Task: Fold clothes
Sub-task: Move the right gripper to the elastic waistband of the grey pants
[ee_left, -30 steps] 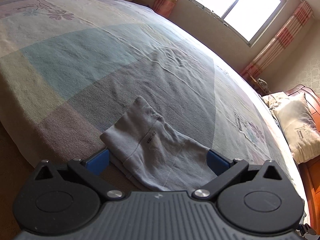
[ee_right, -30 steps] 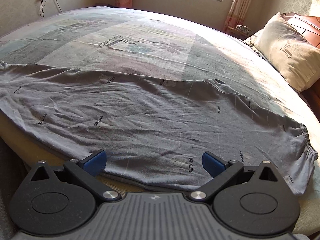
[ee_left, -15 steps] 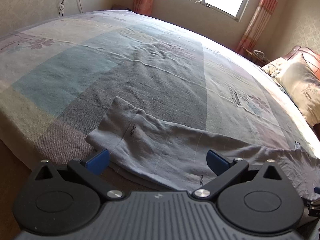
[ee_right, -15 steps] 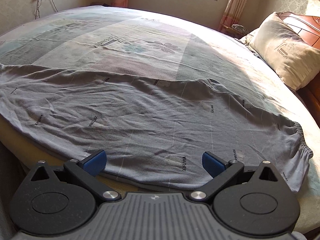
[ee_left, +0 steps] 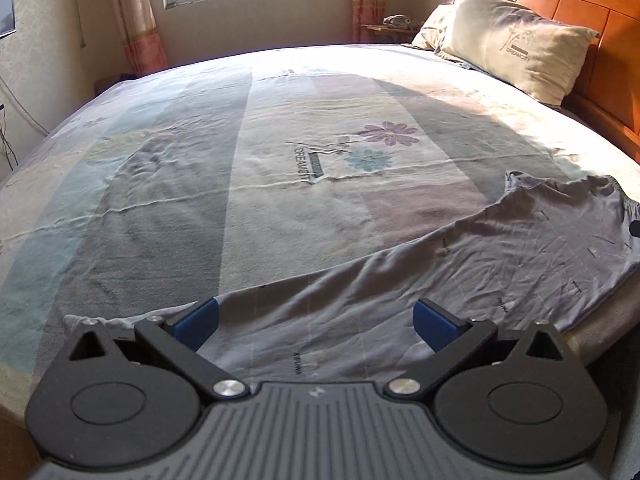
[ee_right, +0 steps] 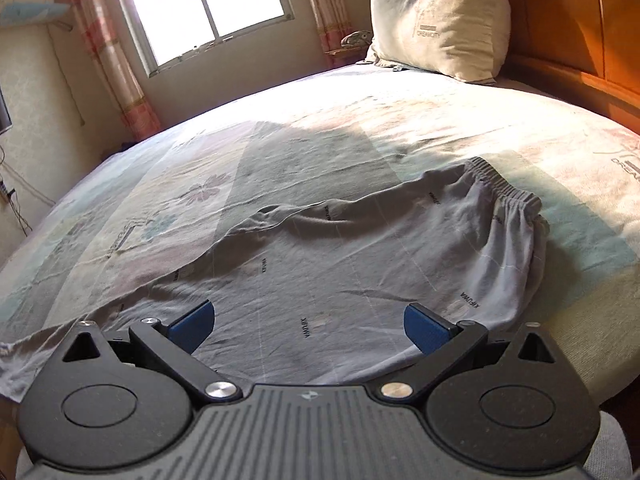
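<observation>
Looking at where you stood, both claws were spread wide and holding nothing: left gripper (ee_left: 315, 316) and right gripper (ee_right: 307, 322) each hovered over the near edge of the grey trousers (ee_right: 360, 264), which lay flat along the near side of the bed (ee_left: 280, 128), elastic waistband (ee_right: 508, 190) out toward 2 o'clock, legs trailing to 9. To fold well, I'd say you needed to pinch both layers at the waistband and at the hem, lift evenly, and keep the fabric taut. Versus a second earlier, your left view had swung from the hem end toward the pillow (ee_left: 516, 52), and the right had turned toward the waistband.
</observation>
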Motion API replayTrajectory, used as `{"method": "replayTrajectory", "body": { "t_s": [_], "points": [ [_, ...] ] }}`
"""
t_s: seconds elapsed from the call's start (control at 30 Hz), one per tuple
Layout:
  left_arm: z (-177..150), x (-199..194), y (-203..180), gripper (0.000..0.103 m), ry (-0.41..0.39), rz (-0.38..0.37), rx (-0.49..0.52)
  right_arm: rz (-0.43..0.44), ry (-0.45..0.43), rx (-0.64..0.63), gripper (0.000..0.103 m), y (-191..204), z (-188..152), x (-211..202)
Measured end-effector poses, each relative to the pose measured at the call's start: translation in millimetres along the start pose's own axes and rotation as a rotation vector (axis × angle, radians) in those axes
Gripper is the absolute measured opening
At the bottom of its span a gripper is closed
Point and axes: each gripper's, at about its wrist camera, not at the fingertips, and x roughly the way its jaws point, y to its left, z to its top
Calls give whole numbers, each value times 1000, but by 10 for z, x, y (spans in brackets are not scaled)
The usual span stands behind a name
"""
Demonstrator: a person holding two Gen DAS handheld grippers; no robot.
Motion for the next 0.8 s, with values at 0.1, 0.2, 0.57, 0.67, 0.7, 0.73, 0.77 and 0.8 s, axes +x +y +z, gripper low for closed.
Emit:
{"method": "replayTrajectory", "body": {
  "t_s": [0.1,0.2,0.57,0.67,0.7,0.73,0.77,0.8],
  "points": [
    [146,44,-395,102,3,-17,77,2,-25,85,79,-395,81,-51],
    [285,100,-796,102,9,-38,143,8,-42,125,61,-690,138,-59],
    [569,418,-2104,102,48,-188,392,-9,-41,164,52,-1181,244,90],
    [520,538,-2376,102,30,-265,434,11,-15,189,50,-1270,204,169],
    [493,596,-2453,102,32,-292,438,19,-4,197,50,-1295,186,196],
    [460,675,-2540,102,44,-319,439,25,7,203,50,-1317,172,221],
    [435,741,-2593,102,58,-338,432,33,13,211,50,-1343,157,232],
    [410,806,-2644,102,72,-356,425,45,14,220,49,-1373,146,233]
  ]
}}
